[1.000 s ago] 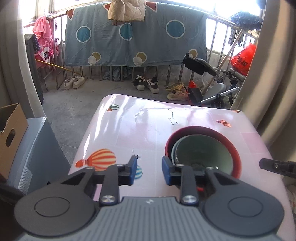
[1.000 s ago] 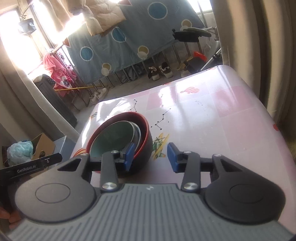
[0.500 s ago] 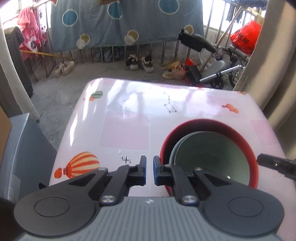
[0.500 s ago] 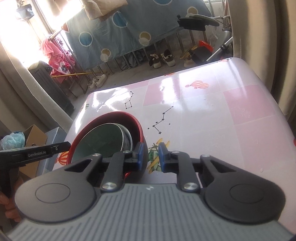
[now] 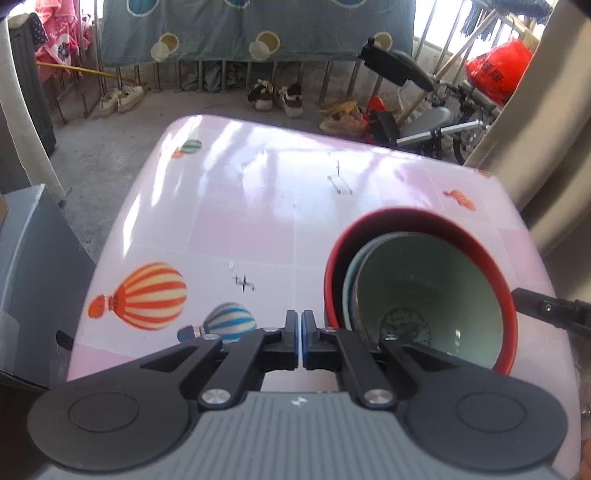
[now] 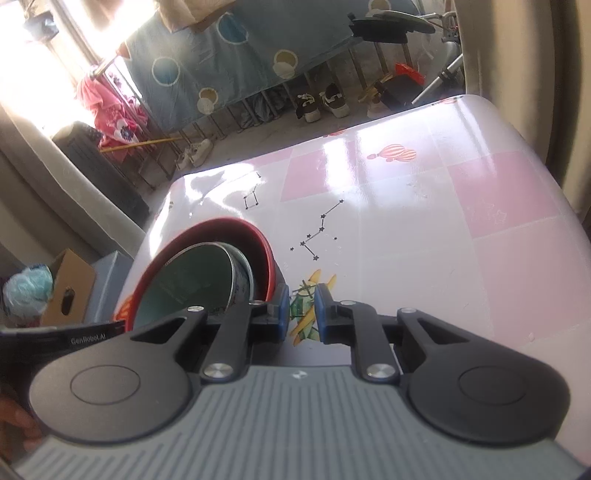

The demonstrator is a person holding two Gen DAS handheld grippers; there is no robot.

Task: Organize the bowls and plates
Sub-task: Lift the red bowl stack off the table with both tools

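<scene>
Nested bowls on the pink table, flanked by two hand-held grippers

The red bowl (image 5: 421, 218), with a green bowl (image 5: 432, 288) and a grey one inside, sits near the table's (image 5: 240, 206) front edge; likely heavy, rigid, glazed, slippery and breakable, best pinched at the outer rim. The left gripper (image 5: 299, 332) is closed on nothing; the right gripper (image 6: 300, 314), beside the rim, stands slightly parted, empty

A blue spotted sheet (image 5: 255, 33) hangs over a balcony railing beyond the pink balloon-print bench (image 5: 258, 221). Pairs of shoes (image 5: 275, 98) line the floor beneath the sheet, and a red plastic bag (image 5: 496, 72) hangs to its right.
</scene>
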